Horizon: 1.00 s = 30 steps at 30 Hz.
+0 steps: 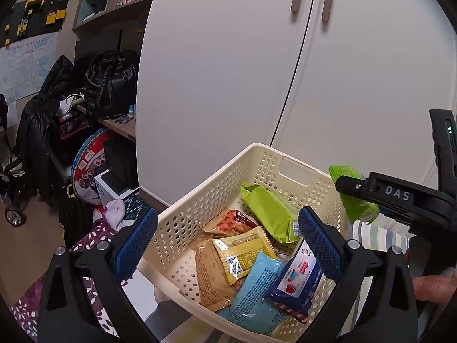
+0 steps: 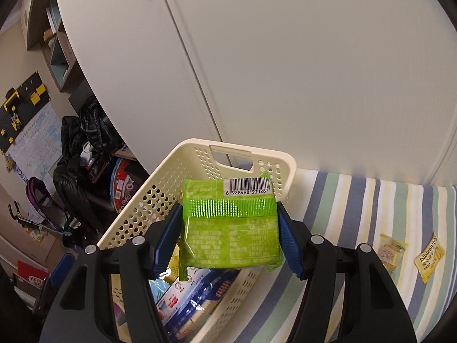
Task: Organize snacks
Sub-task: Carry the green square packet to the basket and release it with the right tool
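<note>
The cream perforated plastic basket [image 2: 142,214] is cut off at the bottom of both views, and the snacks in it are half hidden behind the grippers. The right gripper [image 2: 230,243] clamps a bright green foil snack packet [image 2: 231,228] above the basket's right rim. The left gripper [image 1: 228,240] hangs wide open and empty over the basket, near a dark blue packet [image 1: 297,283].

A big white wardrobe [image 1: 228,71] is being seen behind; shelves [image 1: 114,3] are being filled with books.
</note>
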Each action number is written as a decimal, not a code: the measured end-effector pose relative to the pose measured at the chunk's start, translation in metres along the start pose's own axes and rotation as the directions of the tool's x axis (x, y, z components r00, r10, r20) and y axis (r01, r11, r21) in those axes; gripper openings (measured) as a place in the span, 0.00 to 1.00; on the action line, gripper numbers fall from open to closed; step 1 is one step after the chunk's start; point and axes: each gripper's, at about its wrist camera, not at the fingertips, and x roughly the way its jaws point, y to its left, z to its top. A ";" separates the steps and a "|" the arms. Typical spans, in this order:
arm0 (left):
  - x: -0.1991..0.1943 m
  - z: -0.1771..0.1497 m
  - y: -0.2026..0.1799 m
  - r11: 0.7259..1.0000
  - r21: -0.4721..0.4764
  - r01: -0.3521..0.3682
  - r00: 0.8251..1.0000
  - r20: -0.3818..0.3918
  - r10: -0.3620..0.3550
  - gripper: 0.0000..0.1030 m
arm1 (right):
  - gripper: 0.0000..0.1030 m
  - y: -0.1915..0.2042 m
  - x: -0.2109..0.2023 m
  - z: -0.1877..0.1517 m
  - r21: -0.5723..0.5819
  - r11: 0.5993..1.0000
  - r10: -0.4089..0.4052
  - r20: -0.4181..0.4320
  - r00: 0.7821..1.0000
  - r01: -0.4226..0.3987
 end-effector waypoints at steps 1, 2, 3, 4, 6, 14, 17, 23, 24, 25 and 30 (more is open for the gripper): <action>0.000 0.000 0.001 1.000 -0.005 0.002 1.000 -0.001 -0.002 0.97 | 0.62 0.003 0.004 0.000 -0.007 1.000 -0.008 -0.004 1.000 0.008; 0.001 0.000 0.001 1.000 -0.008 0.004 1.000 -0.003 -0.004 0.97 | 0.62 0.006 0.008 0.001 -0.015 1.000 -0.017 -0.008 1.000 0.016; 0.001 0.000 0.002 1.000 -0.010 0.005 1.000 -0.004 -0.005 0.97 | 0.62 0.008 0.010 0.001 -0.022 1.000 -0.023 -0.010 1.000 0.023; 0.002 0.000 0.002 1.000 -0.013 0.006 1.000 -0.006 -0.006 0.97 | 0.62 0.009 0.012 0.000 -0.026 0.999 -0.029 -0.012 1.000 0.029; 0.003 0.000 0.003 1.000 -0.018 0.007 1.000 -0.007 -0.007 0.97 | 0.62 0.012 0.015 0.001 -0.031 0.999 -0.039 -0.014 0.999 0.038; 0.005 0.000 0.007 0.999 -0.030 0.017 1.000 -0.013 -0.017 0.97 | 0.64 0.018 0.022 0.002 -0.032 0.998 -0.062 -0.023 0.998 0.061; 0.006 0.000 0.008 0.999 -0.034 0.022 1.000 -0.015 -0.022 0.97 | 0.65 0.019 0.022 0.004 -0.031 0.998 -0.057 -0.020 0.998 0.056; 0.007 0.000 0.011 0.999 -0.047 0.022 1.000 -0.015 -0.023 0.97 | 0.65 0.024 0.019 0.004 -0.052 0.997 -0.049 -0.018 0.999 0.048; 0.008 0.000 0.013 0.998 -0.050 0.023 1.000 -0.016 -0.024 0.97 | 0.65 0.023 0.019 0.004 -0.053 0.997 -0.048 -0.019 0.999 0.047; 0.008 0.000 0.014 0.998 -0.053 0.022 1.000 -0.016 -0.023 0.97 | 0.65 0.023 0.019 0.004 -0.054 0.997 -0.050 -0.019 0.999 0.048; 0.009 0.000 0.018 0.997 -0.068 0.019 1.000 -0.018 -0.020 0.97 | 0.65 0.023 0.017 0.002 -0.049 0.997 -0.053 -0.015 0.998 0.052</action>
